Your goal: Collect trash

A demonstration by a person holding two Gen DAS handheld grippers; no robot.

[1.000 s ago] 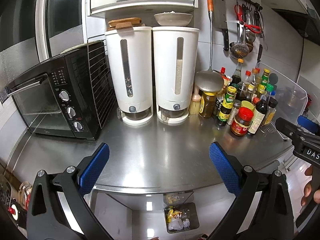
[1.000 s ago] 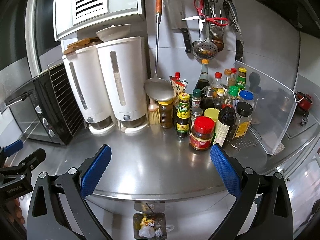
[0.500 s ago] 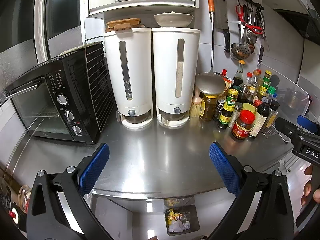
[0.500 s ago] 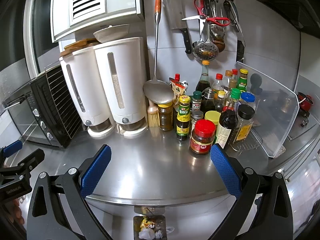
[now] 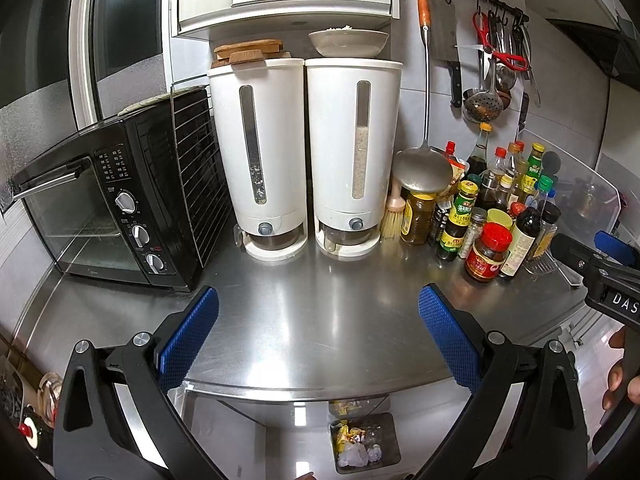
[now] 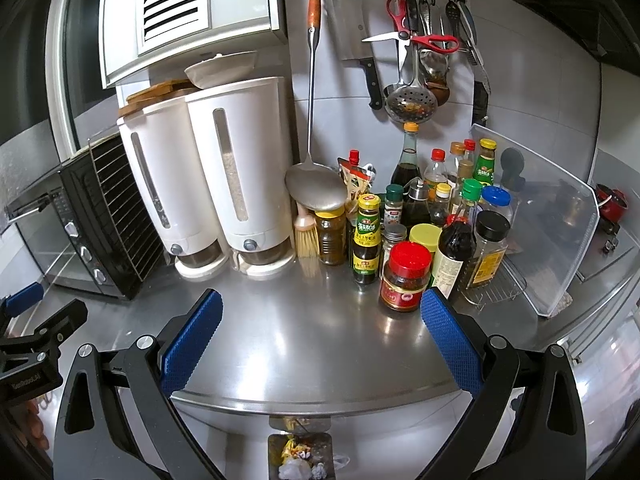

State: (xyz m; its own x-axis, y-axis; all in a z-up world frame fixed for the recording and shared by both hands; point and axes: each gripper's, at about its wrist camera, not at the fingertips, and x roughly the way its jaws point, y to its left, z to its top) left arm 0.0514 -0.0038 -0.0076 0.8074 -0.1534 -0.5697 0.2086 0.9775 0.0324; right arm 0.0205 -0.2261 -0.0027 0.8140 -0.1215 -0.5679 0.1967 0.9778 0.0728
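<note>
Fingers [image 5: 192, 332] spread wide above the counter [image 5: 320, 320]; trash bin [image 5: 364, 446] lies below.

crumpled trash [image 5: 357, 449] fills the floor bin [image 5: 390, 440] (wrappers, white wads).

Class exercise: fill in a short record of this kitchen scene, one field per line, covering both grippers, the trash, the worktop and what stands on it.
left gripper: open, holding nothing, above the worktop
right gripper: open, holding nothing
worktop: bare steel in front, no trash visible on it
trash bin: on the floor below the worktop edge, wrappers and crumpled paper inside
toaster oven: left end
white dispensers: two, side by side at the back
sauce bottles: clustered on the right
</note>
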